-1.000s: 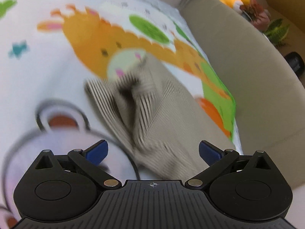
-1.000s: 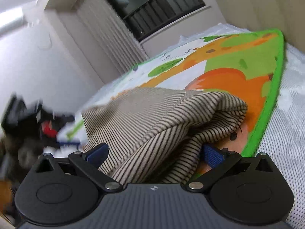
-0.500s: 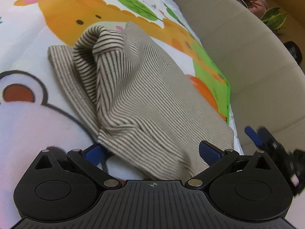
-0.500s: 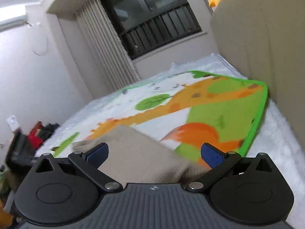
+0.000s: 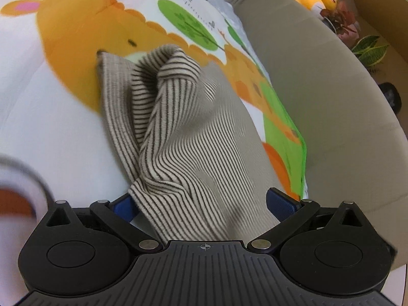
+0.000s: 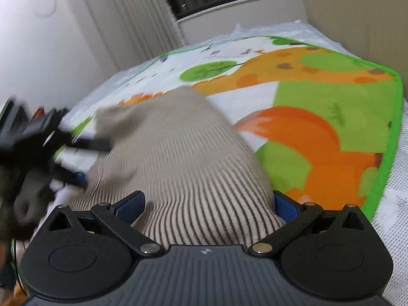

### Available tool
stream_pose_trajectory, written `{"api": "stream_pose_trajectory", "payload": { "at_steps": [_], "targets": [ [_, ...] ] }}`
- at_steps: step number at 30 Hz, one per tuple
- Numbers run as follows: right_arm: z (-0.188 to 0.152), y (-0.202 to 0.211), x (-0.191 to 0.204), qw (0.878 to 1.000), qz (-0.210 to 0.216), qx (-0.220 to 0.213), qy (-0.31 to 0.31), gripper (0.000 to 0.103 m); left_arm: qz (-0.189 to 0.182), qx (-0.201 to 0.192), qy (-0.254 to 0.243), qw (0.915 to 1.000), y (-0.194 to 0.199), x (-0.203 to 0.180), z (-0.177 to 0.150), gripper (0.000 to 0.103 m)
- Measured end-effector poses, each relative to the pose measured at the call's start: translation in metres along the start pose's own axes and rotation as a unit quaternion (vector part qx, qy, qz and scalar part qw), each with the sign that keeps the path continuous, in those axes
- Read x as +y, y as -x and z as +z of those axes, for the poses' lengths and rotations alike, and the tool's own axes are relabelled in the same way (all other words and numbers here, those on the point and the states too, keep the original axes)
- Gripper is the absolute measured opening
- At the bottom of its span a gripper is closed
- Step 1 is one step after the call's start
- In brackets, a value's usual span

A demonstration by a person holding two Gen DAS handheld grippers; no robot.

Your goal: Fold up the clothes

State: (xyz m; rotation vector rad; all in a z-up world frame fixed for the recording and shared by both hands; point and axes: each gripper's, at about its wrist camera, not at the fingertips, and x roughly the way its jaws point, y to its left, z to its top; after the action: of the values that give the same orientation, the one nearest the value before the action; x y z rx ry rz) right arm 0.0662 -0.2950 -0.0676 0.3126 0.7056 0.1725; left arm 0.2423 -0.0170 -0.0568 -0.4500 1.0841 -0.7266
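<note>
Striped garment [image 5: 193, 137] on the printed play mat [image 5: 76, 51], seen along both of my tools. Left hand-held gripper [image 5: 204, 201]: fingers spread wide, cloth lying between them and running ahead; nothing is pinched. A second ago this tool stood farther back, with the bunched sleeve ahead of it and bare mat at its left finger; now the raised striped ridge [image 5: 168, 76] fills the view just ahead and the hem passes between the fingers. Right hand-held gripper [image 6: 206, 204]: also spread, cloth between the pads. Half a second ago only a low corner of fabric showed under it; now the garment [image 6: 178, 153] covers the whole space ahead, so I have brought it back down over the near edge. I read this as both tools set to take a new hold for the next fold, the sleeve already turned in but lumpy.

Pose: my left tool is pitched down and looks along the garment toward the beige headboard [image 5: 318, 102], off to its right. My right tool sits low and near level, with the left one appearing as a dark blur [image 6: 38, 140] to its left; the mat's green border [image 6: 392, 132] lies to its right.
</note>
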Motion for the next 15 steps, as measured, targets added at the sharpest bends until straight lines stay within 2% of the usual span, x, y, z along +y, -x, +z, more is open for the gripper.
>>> {"api": "stream_pose_trajectory", "payload": {
  "at_steps": [2,5,6,8,11,13,15],
  "targets": [
    [-0.002,0.0,0.01,1.0,0.006,0.007,0.003,0.103,0.007,-0.008,-0.013,0.9999,-0.005,0.004,0.017,0.103],
    [-0.006,0.002,0.029,1.0,0.018,0.019,0.011,0.103,0.075,-0.06,-0.058,0.9937,-0.003,0.004,0.041,0.103],
    [-0.008,0.003,0.035,0.999,0.022,0.025,0.019,0.103,0.092,-0.071,-0.062,0.9912,-0.001,0.006,0.046,0.103],
    [-0.011,0.008,0.045,0.998,0.03,0.036,0.035,0.103,0.095,-0.084,-0.046,0.9909,0.007,0.013,0.049,0.103],
    [-0.008,0.027,0.046,0.998,0.033,0.027,0.05,0.103,0.065,-0.096,-0.064,0.9912,0.029,0.006,0.039,0.103],
    [-0.001,0.046,0.042,0.998,0.015,-0.008,0.059,0.103,0.052,-0.103,-0.093,0.9889,0.042,-0.006,0.031,0.103],
    [0.009,0.06,0.039,0.997,0.008,-0.051,0.052,0.103,0.014,-0.102,-0.115,0.988,0.044,-0.022,0.027,0.103]
  ]
}}
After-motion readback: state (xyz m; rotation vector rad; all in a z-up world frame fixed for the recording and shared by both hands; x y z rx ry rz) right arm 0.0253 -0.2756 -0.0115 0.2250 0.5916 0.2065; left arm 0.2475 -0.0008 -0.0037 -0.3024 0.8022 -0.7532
